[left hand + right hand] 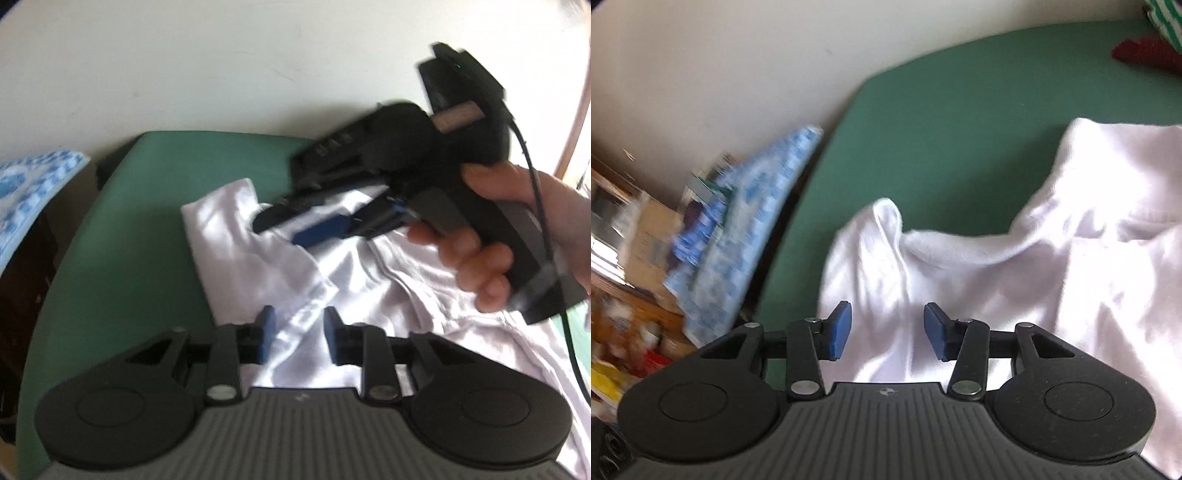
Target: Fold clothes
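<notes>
A: Where is your garment right now?

B: The white shirt [1015, 266] lies crumpled on the green bench [960, 122], filling the lower right of your right wrist view, with one rumpled flap rising toward 12 o'clock just ahead of your right gripper [887, 330].

A: And that gripper's fingers?

B: Its blue pads [839, 332] stand partly apart over the cloth. White fabric shows in the gap, but the pads do not press on it.

A: The left side?

B: Your left gripper [298, 334] is much the same: fingers narrowly apart, hanging above a fold of the shirt, gripping nothing. From there the other gripper sits at 2 o'clock, carried in your right hand [498, 236], blurred, its tips low over the shirt.

A: Anything else around?

B: A blue patterned cloth [738, 236] lies off the bench edge at 9 o'clock, and a dark red item [1145, 53] sits far off at 1 o'clock.
</notes>
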`<state>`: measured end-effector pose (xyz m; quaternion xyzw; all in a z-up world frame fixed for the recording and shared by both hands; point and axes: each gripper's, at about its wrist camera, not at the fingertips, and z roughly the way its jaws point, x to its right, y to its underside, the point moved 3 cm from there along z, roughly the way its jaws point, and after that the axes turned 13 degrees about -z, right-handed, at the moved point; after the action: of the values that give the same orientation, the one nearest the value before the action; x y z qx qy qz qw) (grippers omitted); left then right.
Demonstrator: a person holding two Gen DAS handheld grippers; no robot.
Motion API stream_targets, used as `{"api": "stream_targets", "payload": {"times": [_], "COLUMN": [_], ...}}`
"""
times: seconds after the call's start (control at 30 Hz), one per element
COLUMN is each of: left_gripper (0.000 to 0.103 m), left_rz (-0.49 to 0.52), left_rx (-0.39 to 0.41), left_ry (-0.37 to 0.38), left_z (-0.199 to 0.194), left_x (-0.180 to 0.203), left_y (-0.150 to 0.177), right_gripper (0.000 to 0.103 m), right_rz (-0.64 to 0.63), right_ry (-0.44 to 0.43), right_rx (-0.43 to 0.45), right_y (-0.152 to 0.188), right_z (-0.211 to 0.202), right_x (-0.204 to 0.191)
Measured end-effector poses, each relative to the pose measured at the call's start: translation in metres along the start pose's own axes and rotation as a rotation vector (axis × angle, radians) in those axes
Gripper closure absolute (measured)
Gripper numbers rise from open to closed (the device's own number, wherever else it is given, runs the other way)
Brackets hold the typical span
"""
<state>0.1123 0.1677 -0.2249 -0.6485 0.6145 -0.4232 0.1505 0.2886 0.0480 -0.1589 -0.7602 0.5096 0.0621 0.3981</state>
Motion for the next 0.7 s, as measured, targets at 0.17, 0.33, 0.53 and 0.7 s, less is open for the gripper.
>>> {"api": "stream_targets", "payload": {"times": [0.17, 0.33, 0.53, 0.7], "left_gripper": [0.060, 0.096, 0.099, 0.099], "left_rz": [0.092, 0.111, 0.111, 0.100], "left_rx": [-0.006, 0.002, 0.010, -0.006], "left_ry": [-0.043, -0.073, -0.079, -0.062], "left_z": [0.002, -0.001, -0.003, -0.001], "left_x": [0.015, 0.013, 0.012, 0.013], "left_y": [0.010, 0.010, 0.011, 0.012], "right_gripper": [0.070, 0.097, 0.067, 0.084], "right_rz": [0.017, -0.018, -0.031, -0.118], "right_ry": [-0.051, -0.068, -0.122, -0.087], "right_rx": [0.034, 0.023, 0.052, 0.047], "right_y": [-0.001, 0.001, -0.004, -0.007], "right_z": [0.011, 0.015, 0.016, 0.017], "right_x": [0.004, 0.007, 0.009, -0.002]}}
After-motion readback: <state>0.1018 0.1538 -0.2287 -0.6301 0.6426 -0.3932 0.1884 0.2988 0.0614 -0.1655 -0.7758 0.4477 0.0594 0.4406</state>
